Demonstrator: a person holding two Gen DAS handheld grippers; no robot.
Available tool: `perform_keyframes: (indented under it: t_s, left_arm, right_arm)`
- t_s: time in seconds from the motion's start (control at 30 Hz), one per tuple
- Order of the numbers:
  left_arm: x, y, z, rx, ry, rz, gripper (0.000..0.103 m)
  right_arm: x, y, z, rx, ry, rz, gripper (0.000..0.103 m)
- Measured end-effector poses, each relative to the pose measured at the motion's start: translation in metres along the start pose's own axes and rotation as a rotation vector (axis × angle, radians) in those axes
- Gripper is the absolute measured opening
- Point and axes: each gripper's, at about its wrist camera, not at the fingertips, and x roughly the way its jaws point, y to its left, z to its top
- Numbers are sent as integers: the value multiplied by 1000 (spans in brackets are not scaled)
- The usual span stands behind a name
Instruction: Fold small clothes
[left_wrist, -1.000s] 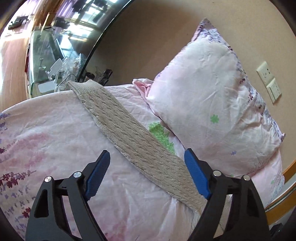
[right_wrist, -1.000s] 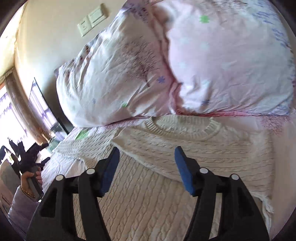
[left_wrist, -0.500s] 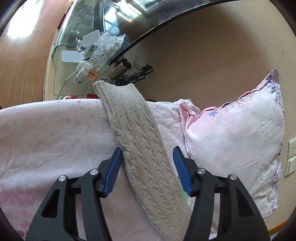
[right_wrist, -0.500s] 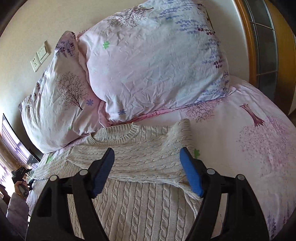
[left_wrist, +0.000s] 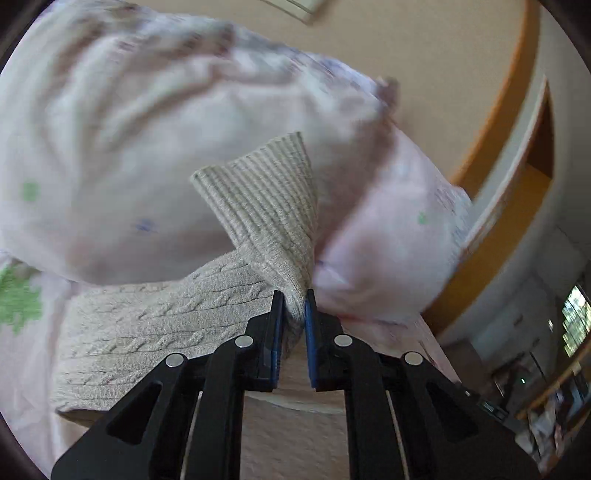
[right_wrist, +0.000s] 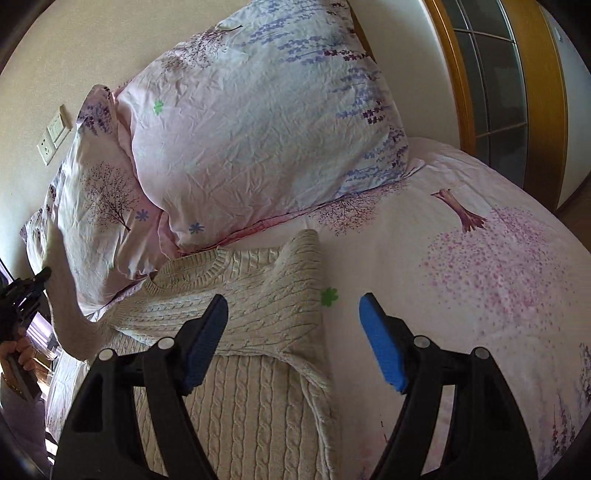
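A cream cable-knit sweater (right_wrist: 236, 387) lies on the bed, its right sleeve (right_wrist: 273, 299) folded across the chest below the neckline. My left gripper (left_wrist: 294, 295) is shut on the other sleeve's ribbed cuff (left_wrist: 266, 195) and holds it lifted in front of the pillows; the sleeve (left_wrist: 147, 332) trails down to the left. In the right wrist view that lifted sleeve (right_wrist: 64, 295) rises at the far left, with the left gripper (right_wrist: 42, 275) on it. My right gripper (right_wrist: 293, 317) is open and empty above the sweater's right edge.
Two pink floral pillows (right_wrist: 251, 122) lean on the wall behind the sweater. The pink floral bedsheet (right_wrist: 480, 295) spreads to the right. A wooden-framed door (right_wrist: 517, 92) stands at the far right. Wall sockets (right_wrist: 53, 136) sit at the left.
My left gripper has shut on the sleeve cuff and lifted it toward the pillows. My right gripper has pulled back and shifted right over the sweater's edge.
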Motion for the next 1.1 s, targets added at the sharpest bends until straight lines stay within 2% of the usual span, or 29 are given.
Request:
perform_keyframes:
  t_s: [0.03,0.07,0.13,0.17,0.23,0.3,0.33,0.37,0.4,0.47,0.53,0.6,0.63,0.7,0.73,0.8,0.87,0.97,1.0,1.07,1.1]
  left_arm:
    - [35,-29,-13,37,98,-59,27]
    - [69,-54,-29,84,208,-85,33]
    - [106,-81,-59,170,354,-40,33]
    - [106,-83,-70,194,373,-18,33]
    - [79,-72,-81,207,340,34,34]
    - [33,-44,-87,178,288,97,48]
    - [9,-30,-90,160,264,154,60]
    - [-14,-15,-95,142,252,211,64]
    - [-35,-1,-103,116,248,256,64]
    - [-69,25,-120,46,257,315,64]
    - [-94,46,-140,-35,277,335,64]
    - [-115,58,-162,-99,288,318,64]
    - [-121,60,-173,-124,294,301,64]
    - [-130,63,-191,-172,301,250,61]
    - [-133,61,-199,-191,299,220,56]
    - [-140,53,-214,-196,284,175,50]
    - [-145,46,-225,-214,275,133,45]
    - [-148,40,-235,-241,277,94,36]
    - [-146,38,-236,-245,285,80,32]
    - [-142,34,-237,-239,307,57,13]
    - [-139,32,-236,-228,315,44,9]
  right_arm:
    - [2,-2,-2,7,11,3,73]
    - [3,-4,-4,18,27,7,73]
    - [-1,-8,-11,25,69,19,73]
    - [-6,-11,-15,16,85,27,73]
    - [-19,-17,-27,-17,128,52,73]
    - [-29,-24,-42,-21,183,104,73]
    - [-33,-29,-52,-6,212,136,73]
    - [-37,-33,-61,10,239,165,68]
    - [-39,-37,-71,34,267,201,64]
    - [-43,-42,-90,74,319,256,47]
    - [-47,-41,-110,79,354,257,41]
    - [-52,-41,-124,80,373,262,36]
    - [-57,-40,-129,91,364,273,35]
    - [-65,-40,-138,108,381,319,27]
    - [-67,-41,-143,111,400,345,20]
    - [-72,-35,-156,96,436,366,18]
    - [-76,-30,-167,86,465,404,9]
    - [-82,-24,-172,81,458,434,8]
    - [-82,-23,-170,86,446,443,8]
    - [-84,-21,-160,91,414,474,7]
    - [-85,-18,-153,90,390,490,7]
